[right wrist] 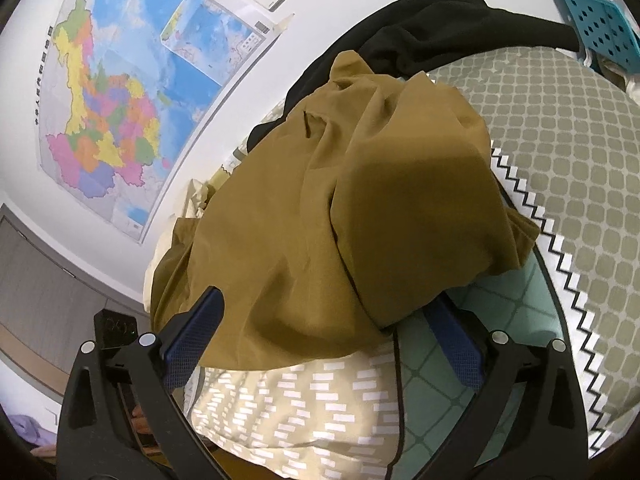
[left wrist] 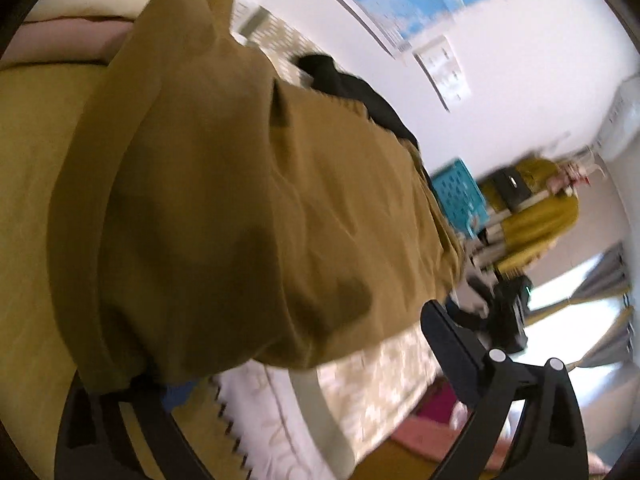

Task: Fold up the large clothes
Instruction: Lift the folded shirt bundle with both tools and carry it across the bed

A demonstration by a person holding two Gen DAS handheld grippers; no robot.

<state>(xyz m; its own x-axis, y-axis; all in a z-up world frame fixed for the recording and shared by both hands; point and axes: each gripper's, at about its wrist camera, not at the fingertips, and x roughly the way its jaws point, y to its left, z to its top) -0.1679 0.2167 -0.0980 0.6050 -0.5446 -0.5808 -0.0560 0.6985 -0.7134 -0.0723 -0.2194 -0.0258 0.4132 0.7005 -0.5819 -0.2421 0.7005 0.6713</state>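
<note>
Mustard garment (right wrist: pixel 340 216), soft, creased woven cloth, heaped on bed (right wrist: pixel 560 140) over patterned bedding, black garment (right wrist: pixel 440 28) behind, right tongs (right wrist: pixel 328 332) spread wide around its hem, left tongs (left wrist: pixel 288 360) spread, cloth draped over one finger

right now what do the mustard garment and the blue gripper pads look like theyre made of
The mustard garment looks like thin woven cloth, matte, perhaps cotton or a blend: it drapes in soft creases with no sheen. The pads on the right gripper look like textured rubber or plastic, dotted with a fine grip pattern.
</note>
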